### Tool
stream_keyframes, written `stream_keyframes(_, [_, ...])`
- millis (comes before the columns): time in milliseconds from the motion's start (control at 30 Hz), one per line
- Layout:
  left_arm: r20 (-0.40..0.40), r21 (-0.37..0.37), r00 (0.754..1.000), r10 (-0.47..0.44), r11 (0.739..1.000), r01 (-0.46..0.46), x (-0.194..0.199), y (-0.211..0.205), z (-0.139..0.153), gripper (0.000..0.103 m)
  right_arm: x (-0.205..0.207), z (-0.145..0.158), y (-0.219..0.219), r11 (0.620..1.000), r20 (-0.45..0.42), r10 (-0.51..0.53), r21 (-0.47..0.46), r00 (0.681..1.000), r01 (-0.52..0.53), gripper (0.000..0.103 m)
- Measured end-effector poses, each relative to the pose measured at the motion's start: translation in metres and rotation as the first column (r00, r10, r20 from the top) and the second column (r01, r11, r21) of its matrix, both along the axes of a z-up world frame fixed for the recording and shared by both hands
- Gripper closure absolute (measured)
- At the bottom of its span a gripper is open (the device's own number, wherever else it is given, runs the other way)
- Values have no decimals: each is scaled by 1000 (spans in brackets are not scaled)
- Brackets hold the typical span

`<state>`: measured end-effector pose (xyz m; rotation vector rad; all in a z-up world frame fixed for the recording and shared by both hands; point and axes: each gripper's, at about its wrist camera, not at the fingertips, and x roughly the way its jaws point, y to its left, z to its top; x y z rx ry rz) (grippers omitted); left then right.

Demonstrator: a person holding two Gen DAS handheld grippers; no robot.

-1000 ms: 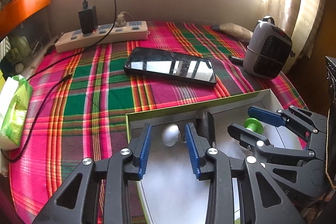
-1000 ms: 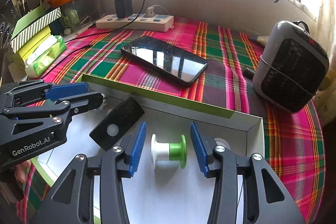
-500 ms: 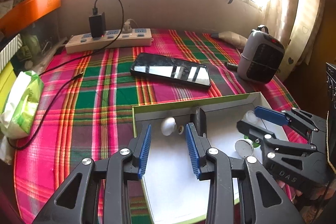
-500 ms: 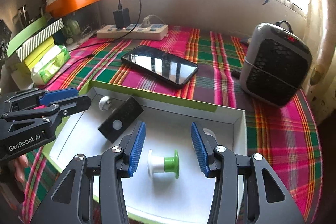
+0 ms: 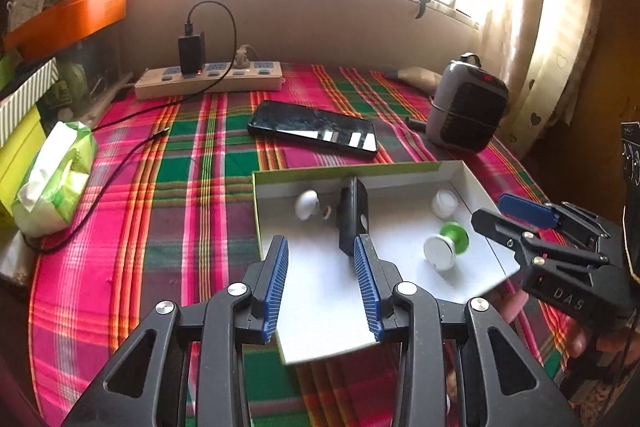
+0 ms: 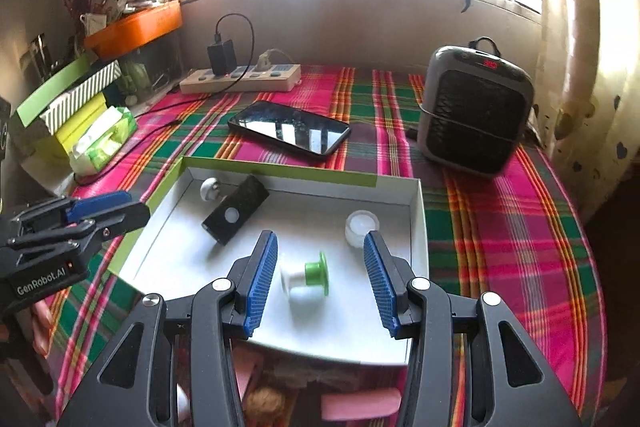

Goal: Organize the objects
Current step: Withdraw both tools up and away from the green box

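A shallow white box with a green rim (image 5: pixel 348 171) (image 6: pixel 280 169) lies on the plaid cloth. It holds a white knob (image 5: pixel 307 205) (image 6: pixel 209 188), a black flat device (image 5: pixel 352 215) (image 6: pixel 236 209), a white cap (image 5: pixel 444 203) (image 6: pixel 362 225) and a green-and-white spool (image 5: pixel 446 247) (image 6: pixel 306 277). My left gripper (image 5: pixel 320 247) (image 6: pixel 108 207) hangs open over the box's near left part, with nothing between its pads. My right gripper (image 6: pixel 320 239) (image 5: pixel 520 215) is open above the near right part. The spool lies below its gap, untouched.
Behind the box a black phone (image 5: pixel 312 133) (image 6: pixel 288 127) lies flat, and a grey heater (image 5: pixel 466 107) (image 6: pixel 476 111) stands at the right. A power strip (image 5: pixel 208 81) with a charger and cable runs along the back wall. A tissue pack (image 5: pixel 56 179) and stacked boxes (image 6: pixel 68 103) line the left edge.
Both grippers have drawn back and risen away from the box, so more of it shows. The things inside stay where they were, and the jaws stand as wide as before.
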<state>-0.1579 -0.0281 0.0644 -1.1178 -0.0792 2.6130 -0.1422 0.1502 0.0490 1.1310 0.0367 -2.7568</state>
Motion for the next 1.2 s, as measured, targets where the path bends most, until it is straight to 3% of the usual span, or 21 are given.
stream_keyframes(300, [-25,27,999,-22,999,23,31,-5,5,70,28,-2,1,999,-4,-32,-12,999,32,56])
stream_keyframes(1200, [25,71,999,-44,997,42,77,-10,-19,68,86,-22,16,998,5,-50,-49,999,50,53])
